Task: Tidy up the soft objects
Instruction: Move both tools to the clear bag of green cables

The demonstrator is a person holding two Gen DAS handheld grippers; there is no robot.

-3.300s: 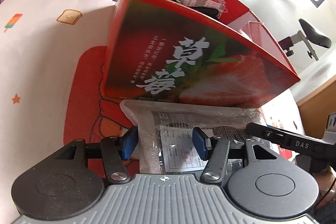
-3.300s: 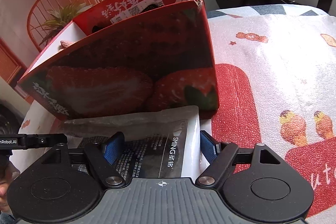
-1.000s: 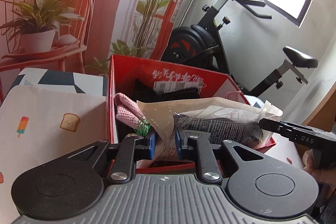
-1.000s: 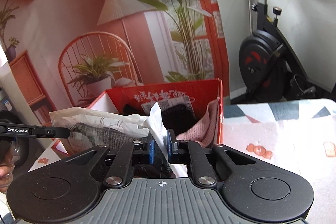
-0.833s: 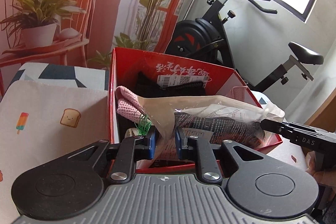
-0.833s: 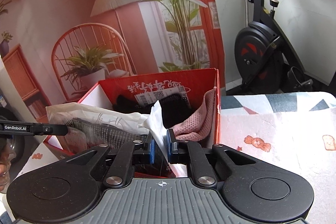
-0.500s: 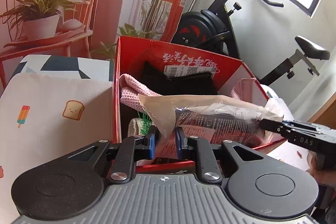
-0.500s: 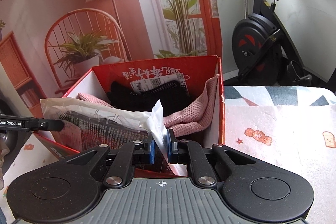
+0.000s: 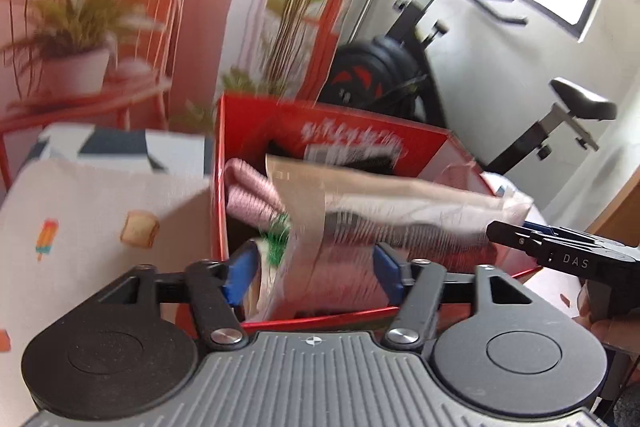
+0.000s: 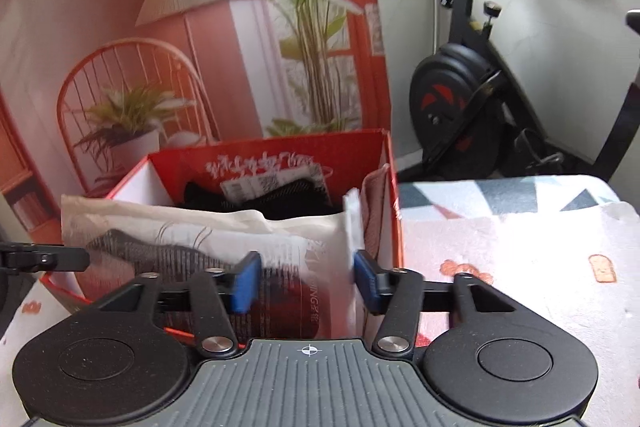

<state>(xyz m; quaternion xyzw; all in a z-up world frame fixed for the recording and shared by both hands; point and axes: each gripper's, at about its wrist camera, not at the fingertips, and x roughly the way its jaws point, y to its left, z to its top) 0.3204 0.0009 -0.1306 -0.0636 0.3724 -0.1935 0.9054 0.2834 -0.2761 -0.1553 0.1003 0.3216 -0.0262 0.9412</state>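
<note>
A clear plastic packet with a dark garment inside [image 9: 400,219] [image 10: 224,239] lies across the top of the red strawberry box [image 9: 218,163] [image 10: 394,227]. My left gripper [image 9: 314,273] is open, its blue pads either side of the packet's end. My right gripper [image 10: 306,281] is open too, its pads astride the packet's other end. Inside the box are a pink knitted cloth [image 9: 248,191] [image 10: 376,211] and a black garment with a label [image 10: 272,191]. The left wrist view is blurred.
The box stands on a table with a white cartoon-print cloth [image 9: 80,211] [image 10: 520,247]. An exercise bike [image 10: 460,115] stands behind. A backdrop with a chair and plants [image 10: 128,123] is at the back left.
Both grippers carried the packet over the box, then opened and let it go. The packet now rests on the box's contents.
</note>
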